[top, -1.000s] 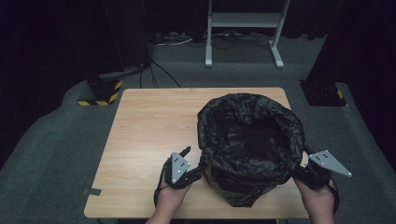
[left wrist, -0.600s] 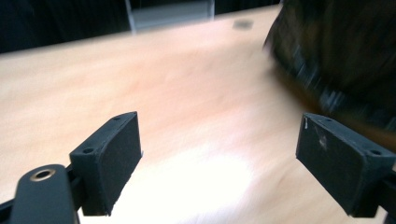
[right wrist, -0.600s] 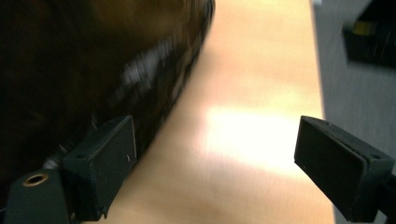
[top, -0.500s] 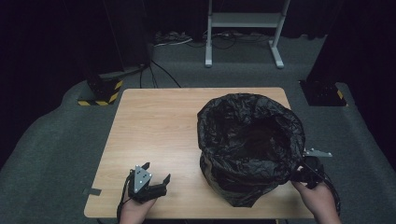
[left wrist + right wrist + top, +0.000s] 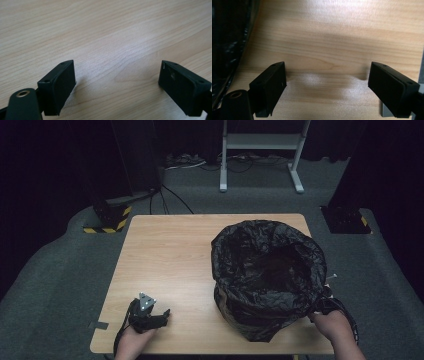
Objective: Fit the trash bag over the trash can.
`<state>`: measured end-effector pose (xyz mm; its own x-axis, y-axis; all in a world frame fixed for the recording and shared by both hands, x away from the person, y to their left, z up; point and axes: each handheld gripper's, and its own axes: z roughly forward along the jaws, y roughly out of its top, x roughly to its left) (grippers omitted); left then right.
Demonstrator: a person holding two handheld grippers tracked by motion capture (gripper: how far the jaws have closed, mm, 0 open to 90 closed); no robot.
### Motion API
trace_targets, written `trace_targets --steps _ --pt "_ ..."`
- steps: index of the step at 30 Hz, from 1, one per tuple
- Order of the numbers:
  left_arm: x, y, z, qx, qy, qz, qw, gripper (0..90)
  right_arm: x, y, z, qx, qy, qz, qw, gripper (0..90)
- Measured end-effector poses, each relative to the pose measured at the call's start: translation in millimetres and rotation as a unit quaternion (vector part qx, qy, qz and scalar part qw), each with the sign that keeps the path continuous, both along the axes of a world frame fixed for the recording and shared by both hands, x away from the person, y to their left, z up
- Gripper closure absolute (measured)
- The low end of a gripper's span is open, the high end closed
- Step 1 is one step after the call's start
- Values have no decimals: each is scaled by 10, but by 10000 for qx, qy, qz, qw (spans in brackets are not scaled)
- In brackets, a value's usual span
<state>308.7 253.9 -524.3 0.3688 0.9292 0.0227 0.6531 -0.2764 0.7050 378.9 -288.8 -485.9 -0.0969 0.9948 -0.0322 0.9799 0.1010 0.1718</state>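
Left gripper (image 5: 162, 314) sits at the counter's (image 5: 170, 255) near-left corner, high view; right gripper (image 5: 325, 301) just beside the black bag (image 5: 267, 275) near the right edge. Left gripper view: jaws just opened wide, nothing between. Right gripper view: jaws apart, empty, bag (image 5: 229, 37) at left.

Bright tabletop, dark surroundings, soft shadows

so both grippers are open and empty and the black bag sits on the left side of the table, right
Not quite: the black bag sits on the right side of the table, as the high view shows. The rest holds: the left gripper and the right gripper both have their jaws apart over bare wood, nothing between them.
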Motion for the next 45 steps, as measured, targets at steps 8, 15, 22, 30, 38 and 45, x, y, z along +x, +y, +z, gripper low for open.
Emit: trace_targets --steps 8,15,22,30,38,45 --pt "-11 49 -49 -113 64 -34 9999 10 -8 26 -40 22 555 -72 9984 117" --pt "-7 38 -52 -123 45 -168 9998 3 -61 38 -47 0 899 -94 9959 105" --pt "-10 31 -52 -130 50 -190 9997 3 -61 27 34 -264 940 -262 9949 200" --pt "-16 29 -52 -136 52 -176 9997 3 -260 -56 750 192 1155 -428 9922 189" --pt "-38 28 -52 -122 47 -220 9997 4 -383 8 1623 198 992 -581 9932 207" --pt "-38 30 -55 -148 46 -251 9996 3 -458 150 2262 29 867 -610 9944 206"
